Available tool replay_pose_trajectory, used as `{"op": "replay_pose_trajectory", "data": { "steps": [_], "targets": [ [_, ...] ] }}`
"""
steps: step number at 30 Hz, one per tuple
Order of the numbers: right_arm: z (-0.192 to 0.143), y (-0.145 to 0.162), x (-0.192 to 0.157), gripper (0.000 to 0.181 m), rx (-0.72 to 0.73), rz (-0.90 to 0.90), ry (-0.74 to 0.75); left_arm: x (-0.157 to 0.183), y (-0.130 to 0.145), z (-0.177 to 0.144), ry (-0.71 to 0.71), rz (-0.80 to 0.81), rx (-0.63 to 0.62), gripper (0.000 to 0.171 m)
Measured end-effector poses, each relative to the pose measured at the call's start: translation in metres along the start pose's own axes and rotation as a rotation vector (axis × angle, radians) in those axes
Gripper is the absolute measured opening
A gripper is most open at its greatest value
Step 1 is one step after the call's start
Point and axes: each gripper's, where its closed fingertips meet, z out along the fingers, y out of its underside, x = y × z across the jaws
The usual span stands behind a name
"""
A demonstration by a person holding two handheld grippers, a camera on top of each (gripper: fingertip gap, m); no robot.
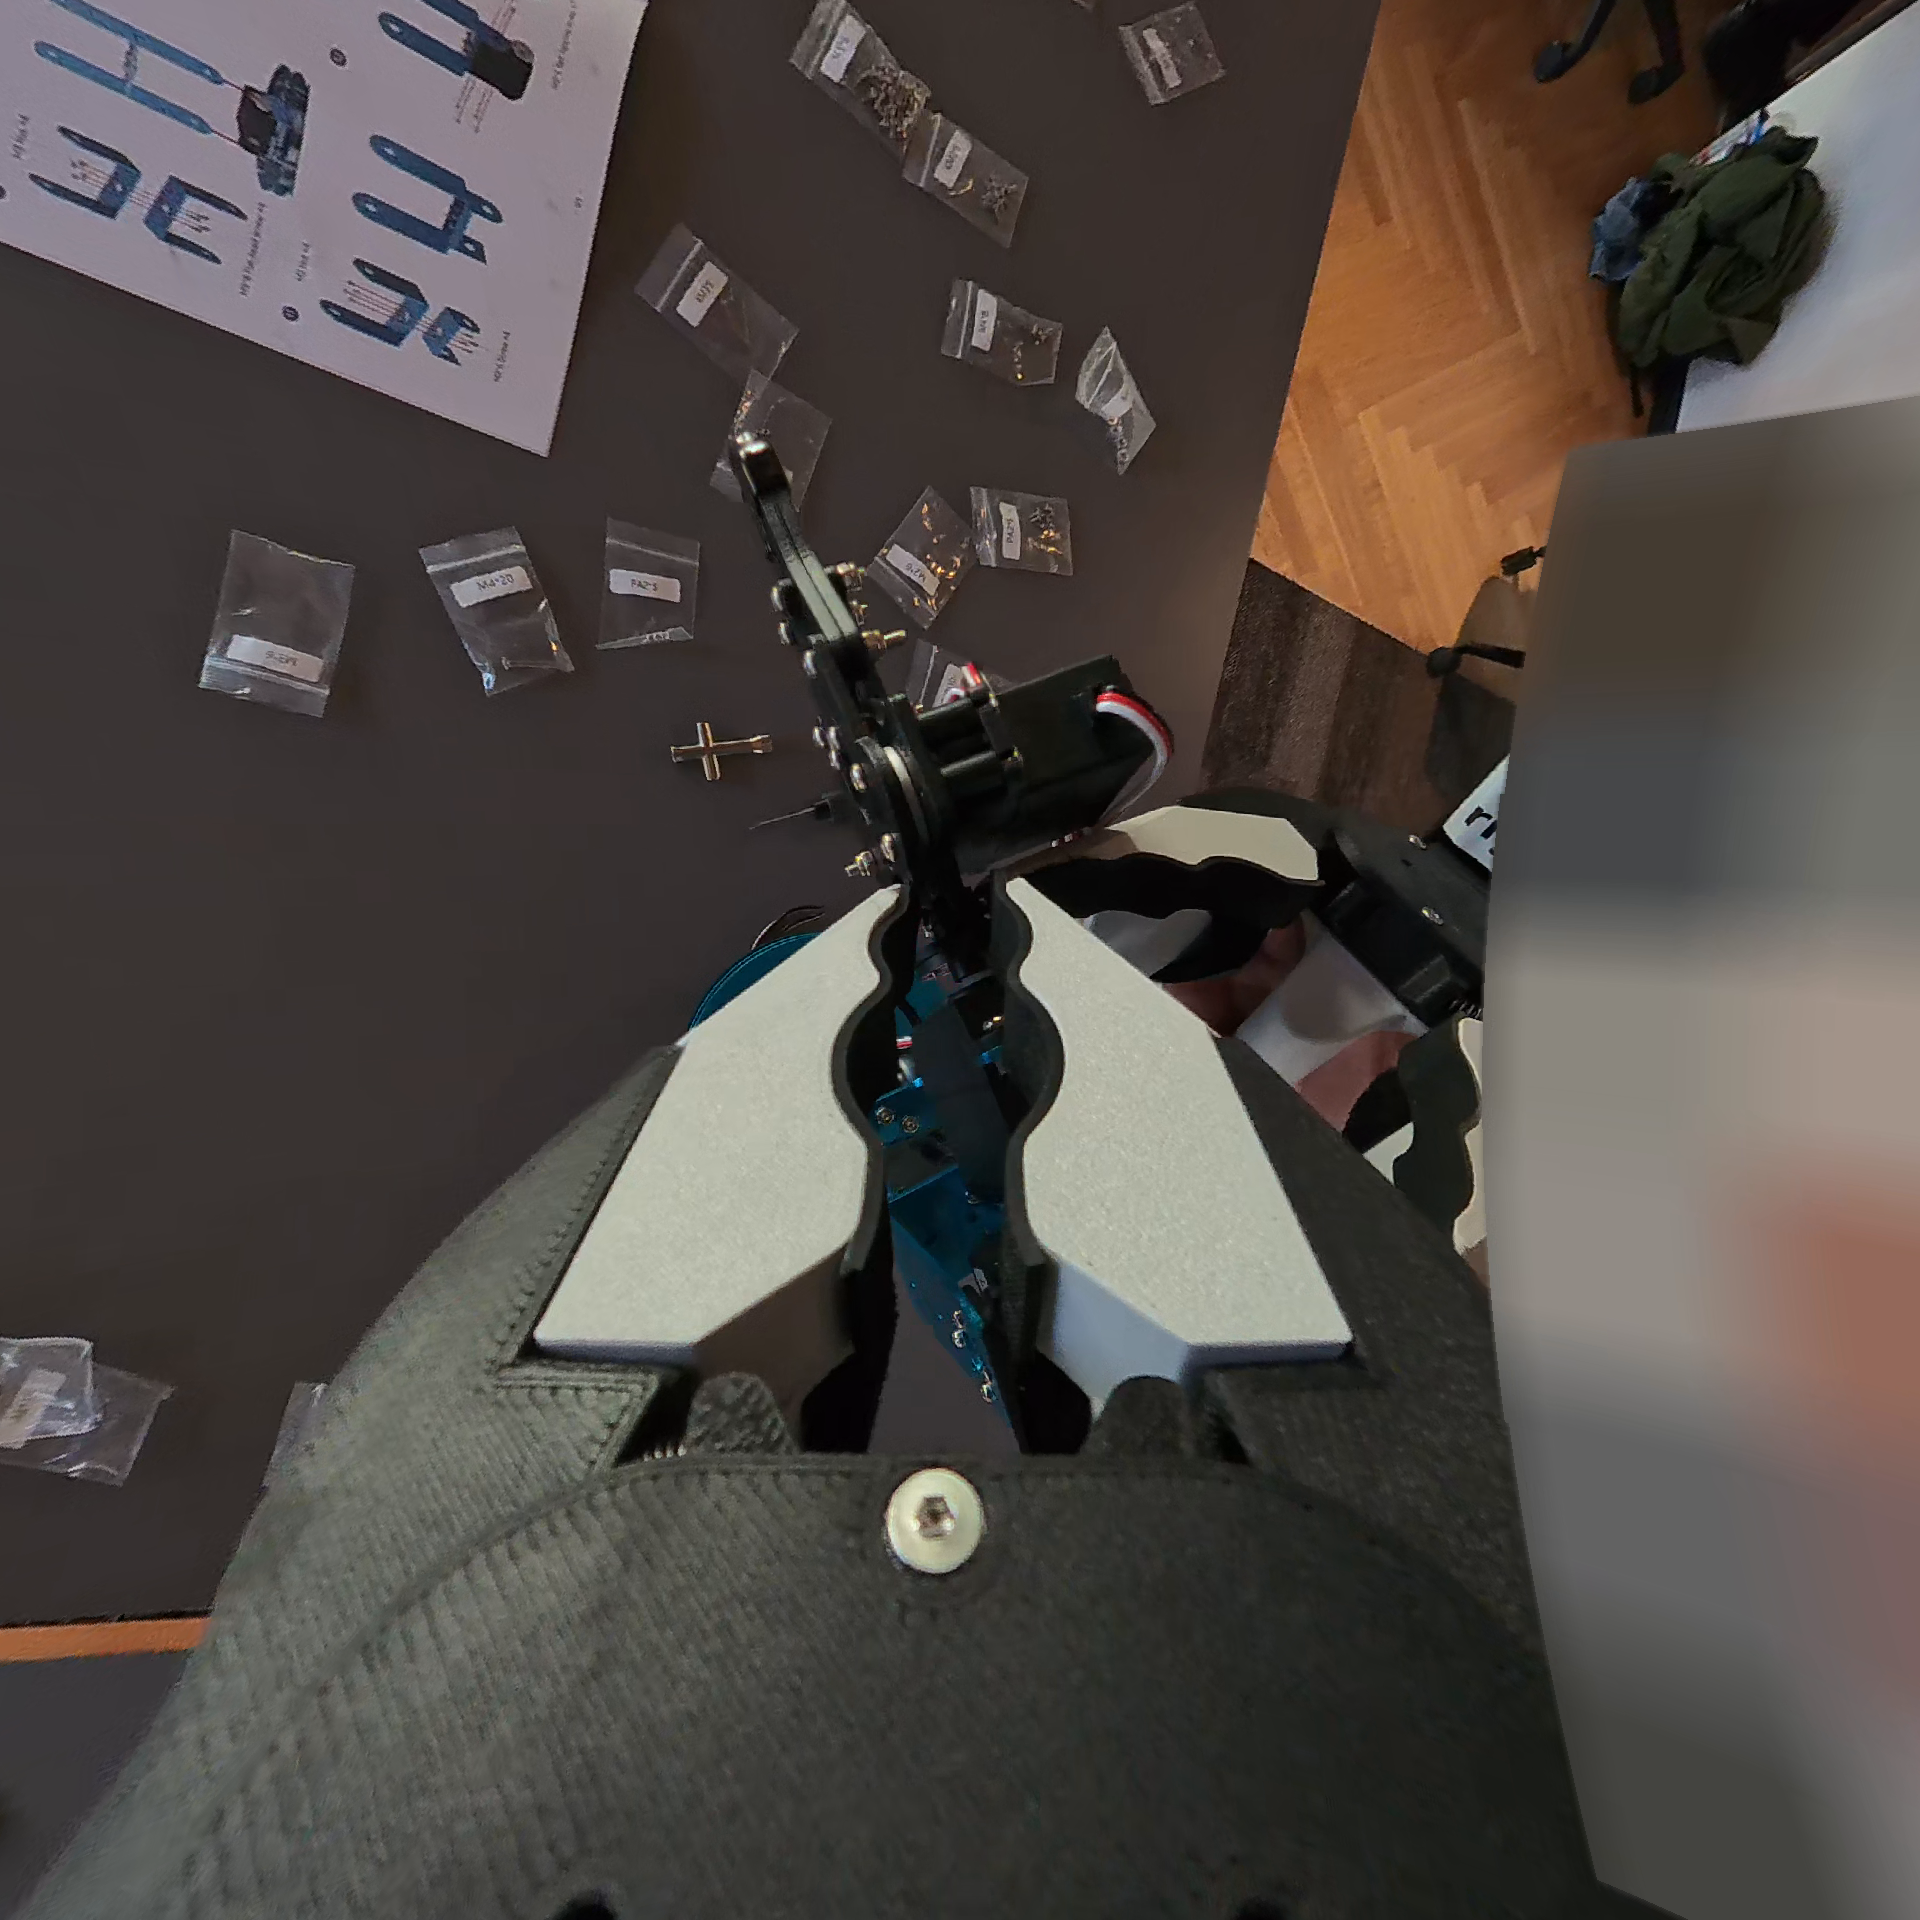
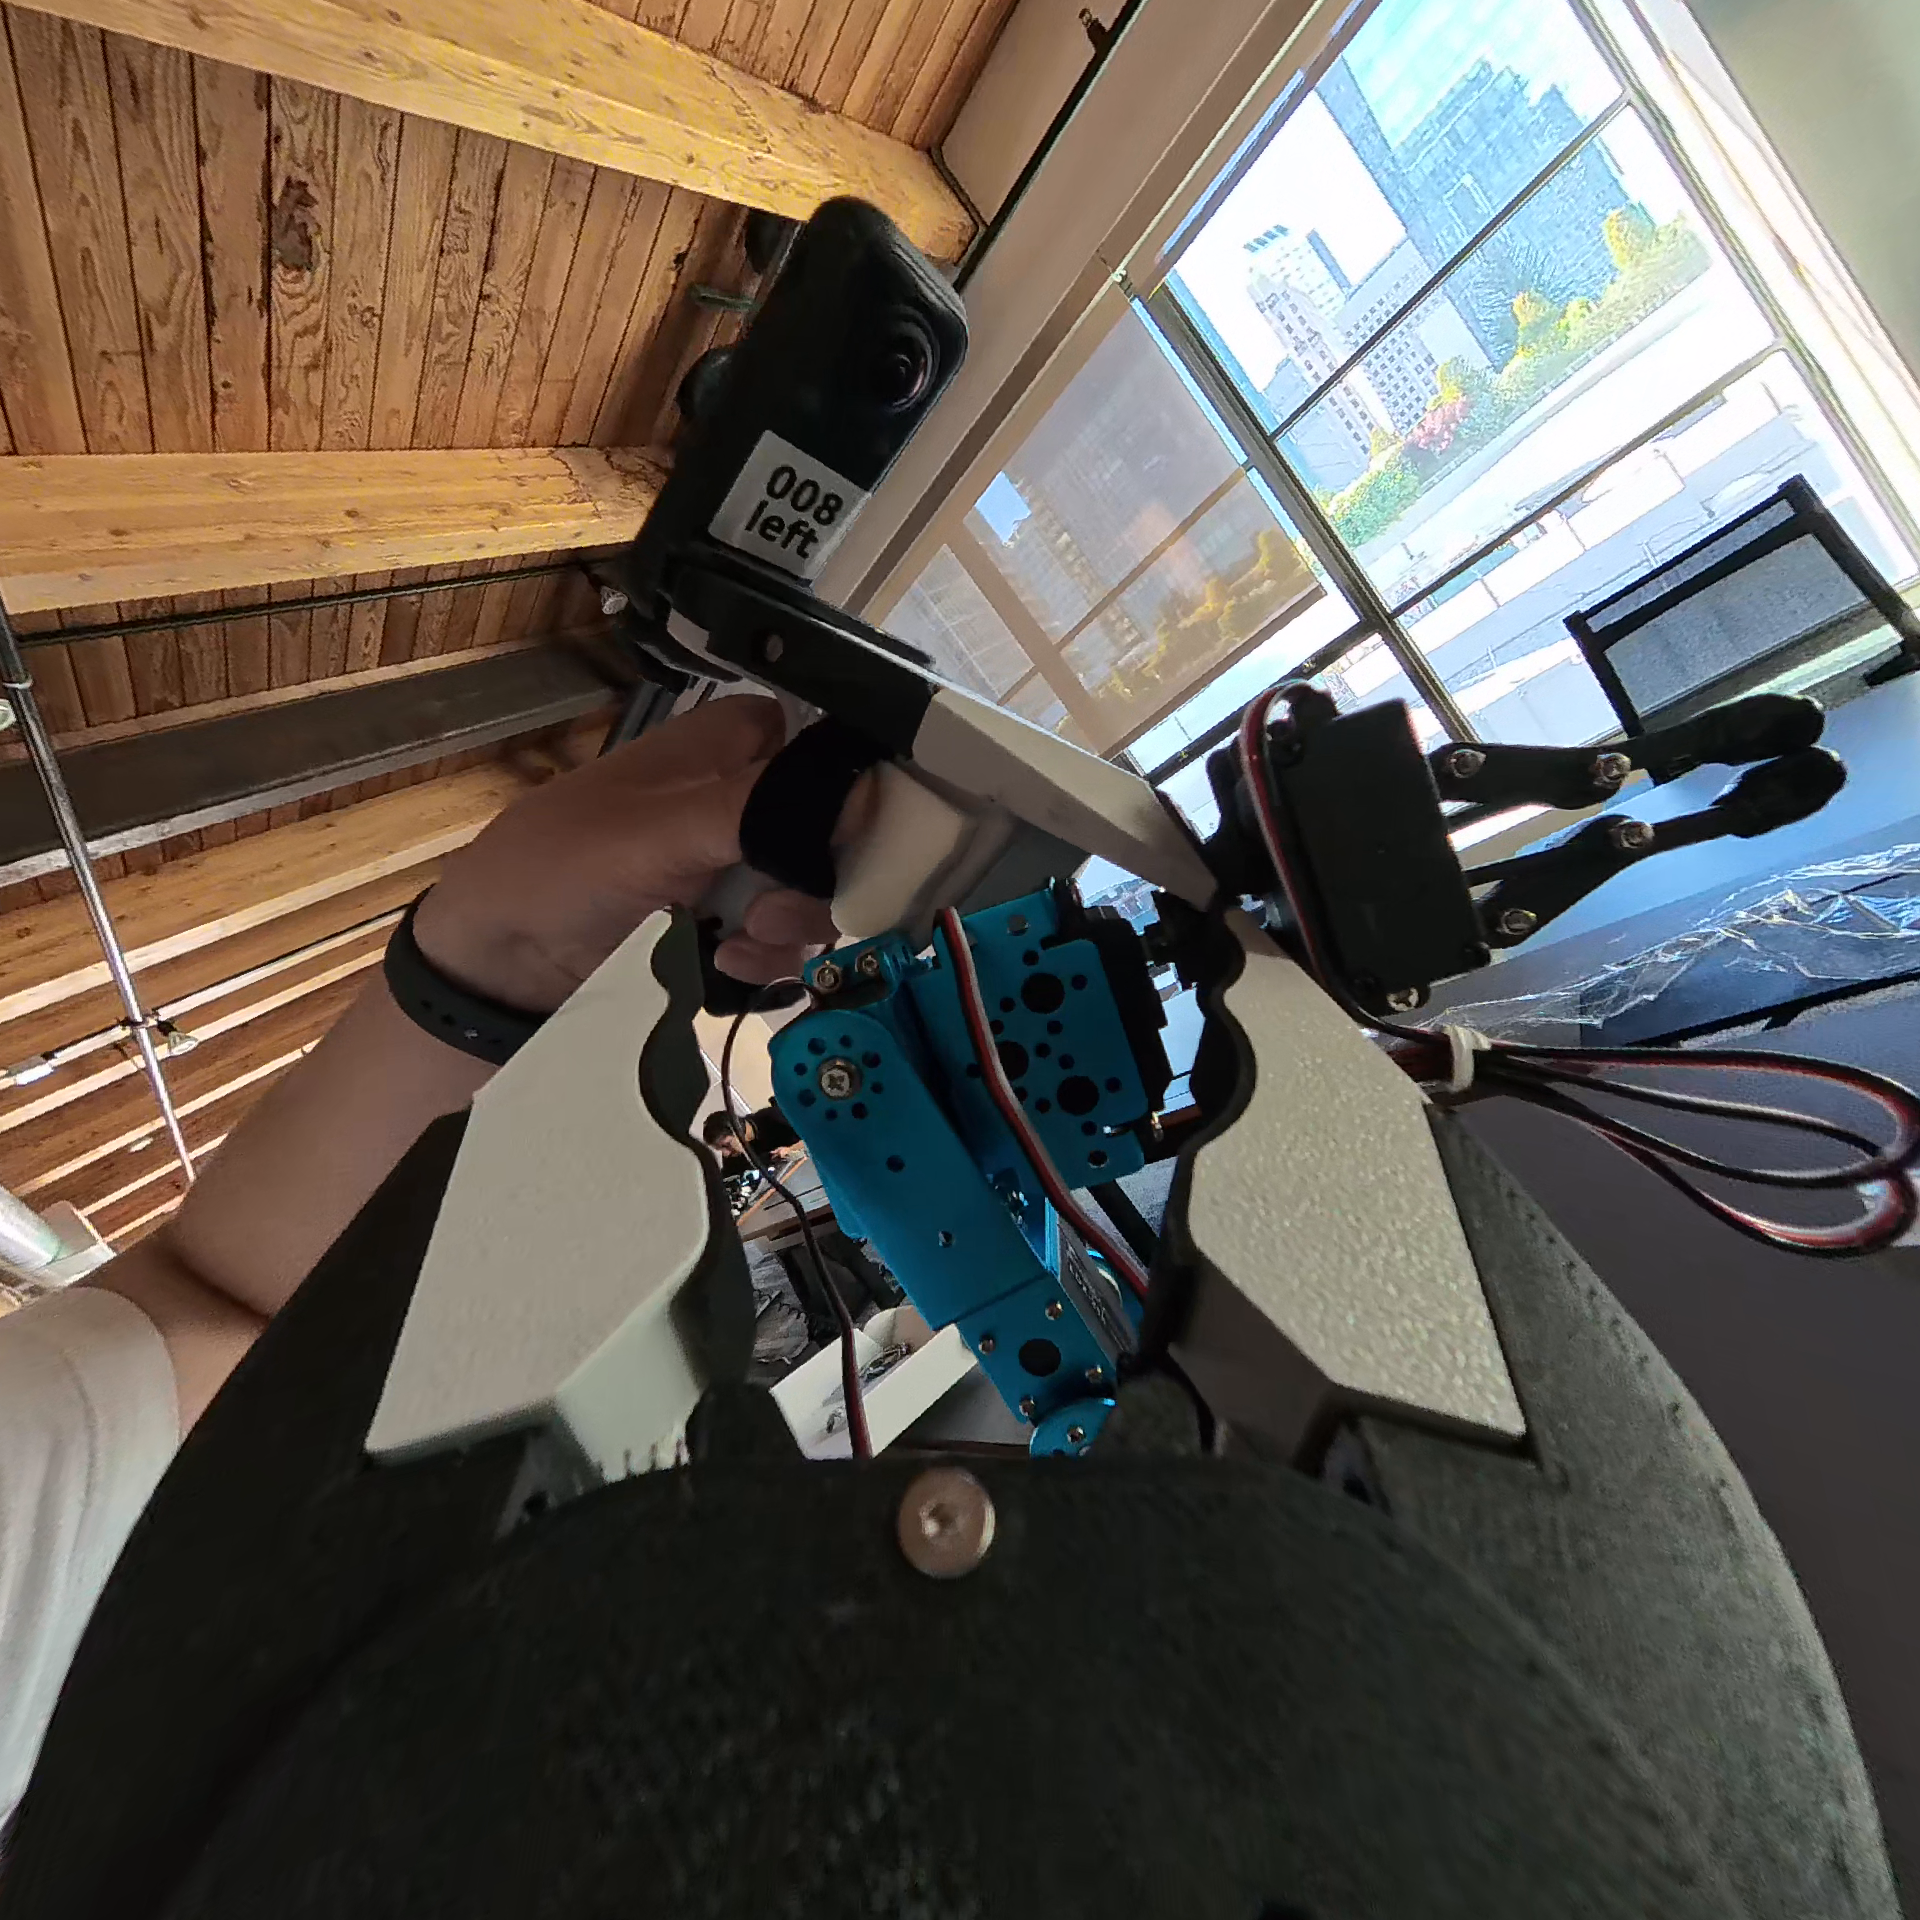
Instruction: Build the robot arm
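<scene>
A small robot arm kit is held in the air: blue metal brackets [image 1: 935, 1174], a black servo [image 1: 1039, 727] and a black claw [image 1: 790, 561]. My left gripper [image 1: 951, 904] is shut on it near the claw's base, above the dark table [image 1: 312, 935]. In the right wrist view the left gripper [image 2: 1184, 873] clamps beside the servo [image 2: 1371, 831], with the claw [image 2: 1662, 769] pointing right. My right gripper [image 2: 951, 935] is open, its jaws straddling the blue brackets [image 2: 935, 1143] with a gap on the left side. It also shows in the left wrist view [image 1: 1247, 997].
Several small clear bags of screws [image 1: 499, 603] lie scattered on the table, with a printed instruction sheet [image 1: 312, 177] and a metal cross wrench [image 1: 717, 748]. Servo wires [image 2: 1714, 1143] hang to the right. Wooden floor [image 1: 1455, 312] lies beyond the table edge. A hand [image 2: 603, 862] holds the left gripper.
</scene>
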Motion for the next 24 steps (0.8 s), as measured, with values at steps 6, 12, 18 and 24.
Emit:
{"op": "replay_pose_trajectory", "data": {
  "steps": [6,12,18,24],
  "targets": [
    [0.0013,0.004,-0.0009,0.094,-0.018,-0.06,0.017,-0.0003,0.0005,-0.0007,-0.01,0.003,0.008,0.013],
    [0.0019,0.0056,-0.0024,0.095,-0.023,-0.088,0.023,-0.0002,0.001,-0.0018,-0.03,0.022,0.012,0.013],
    [0.0022,0.0058,-0.0032,0.096,-0.025,-0.095,0.024,0.0,0.0011,-0.0024,-0.035,0.029,0.016,0.013],
    [0.0023,0.0078,-0.0027,0.095,-0.038,-0.138,0.041,-0.0003,0.0003,-0.0017,-0.03,0.022,0.015,0.013]
  ]
}}
